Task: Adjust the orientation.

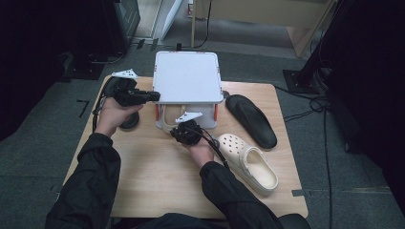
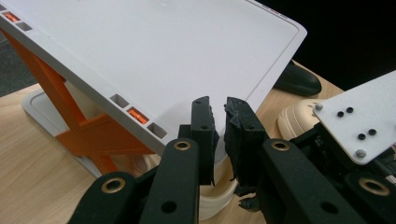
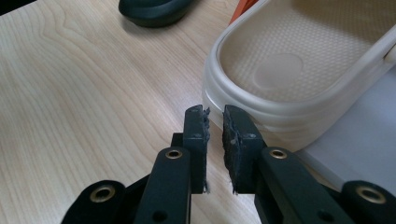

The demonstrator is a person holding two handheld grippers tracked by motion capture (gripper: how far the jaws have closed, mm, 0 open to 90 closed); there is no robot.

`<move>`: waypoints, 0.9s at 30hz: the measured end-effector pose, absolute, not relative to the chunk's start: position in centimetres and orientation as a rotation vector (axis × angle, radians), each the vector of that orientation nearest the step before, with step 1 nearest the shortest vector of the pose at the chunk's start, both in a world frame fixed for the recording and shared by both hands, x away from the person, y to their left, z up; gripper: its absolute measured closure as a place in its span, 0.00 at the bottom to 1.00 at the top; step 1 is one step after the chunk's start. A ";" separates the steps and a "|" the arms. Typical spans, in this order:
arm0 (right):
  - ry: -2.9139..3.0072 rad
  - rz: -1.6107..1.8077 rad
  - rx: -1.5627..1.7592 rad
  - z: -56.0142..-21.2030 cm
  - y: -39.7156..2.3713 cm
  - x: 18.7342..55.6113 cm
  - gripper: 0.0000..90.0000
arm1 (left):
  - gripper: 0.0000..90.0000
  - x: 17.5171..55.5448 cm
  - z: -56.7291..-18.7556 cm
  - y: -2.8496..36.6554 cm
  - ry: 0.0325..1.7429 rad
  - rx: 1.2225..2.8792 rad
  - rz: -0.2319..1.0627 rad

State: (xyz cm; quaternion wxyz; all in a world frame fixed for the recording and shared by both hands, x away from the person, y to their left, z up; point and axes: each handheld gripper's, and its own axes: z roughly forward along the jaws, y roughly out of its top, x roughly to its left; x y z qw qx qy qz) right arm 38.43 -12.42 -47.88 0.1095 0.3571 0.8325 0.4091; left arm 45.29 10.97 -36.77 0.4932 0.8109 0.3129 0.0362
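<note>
A white two-level rack [image 1: 187, 76] with orange struts [image 2: 51, 84] stands at the back middle of the wooden table. One cream clog [image 3: 289, 70] lies on its lower shelf [image 3: 355, 144], heel toward me. My right gripper [image 1: 178, 130] is just in front of that heel; its jaws [image 3: 215, 114] stand a narrow gap apart with nothing between them, beside the heel rim without touching it. My left gripper [image 1: 152, 97] is at the rack's left front corner, held level, shut and empty [image 2: 217, 105]. A second cream clog [image 1: 250, 160] lies on the table at the right.
A black shoe [image 1: 250, 119] lies to the right of the rack. Another black shoe [image 1: 130, 121] sits under my left hand, near the table's left edge. Bare wood [image 1: 157, 176] stretches along the table's front. Dark carpet surrounds the table.
</note>
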 end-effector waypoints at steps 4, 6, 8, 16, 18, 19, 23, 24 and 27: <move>2.452 1.206 1.050 -47.9 -12.3 38.8 0.88 | 0.91 45.3 -36.8 11.0 0.760 1.966 0.088; 2.448 1.214 1.049 -48.0 -12.3 38.9 0.88 | 0.91 45.3 -36.8 11.0 0.760 1.966 0.088; 2.448 1.220 1.047 -48.1 -12.4 38.9 0.88 | 0.91 45.3 -36.8 11.0 0.760 1.966 0.087; 2.453 1.245 1.051 -47.7 -12.5 38.7 0.84 | 0.91 45.3 -36.8 11.0 0.760 1.965 0.088; 2.455 1.253 1.050 -47.6 -12.5 38.6 0.83 | 0.91 45.3 -36.8 11.0 0.761 1.965 0.088; 2.458 1.254 1.046 -47.5 -12.6 38.5 0.82 | 0.91 45.3 -36.8 11.0 0.760 1.966 0.088; 2.468 1.266 1.049 -47.2 -12.7 38.3 0.80 | 0.91 45.3 -36.8 11.0 0.760 1.965 0.088; 2.468 1.269 1.056 -47.1 -12.8 38.2 0.79 | 0.91 45.3 -36.8 11.0 0.759 1.965 0.086; 2.473 1.285 1.053 -46.8 -13.1 38.0 0.76 | 0.90 45.3 -36.8 11.0 0.759 1.964 0.085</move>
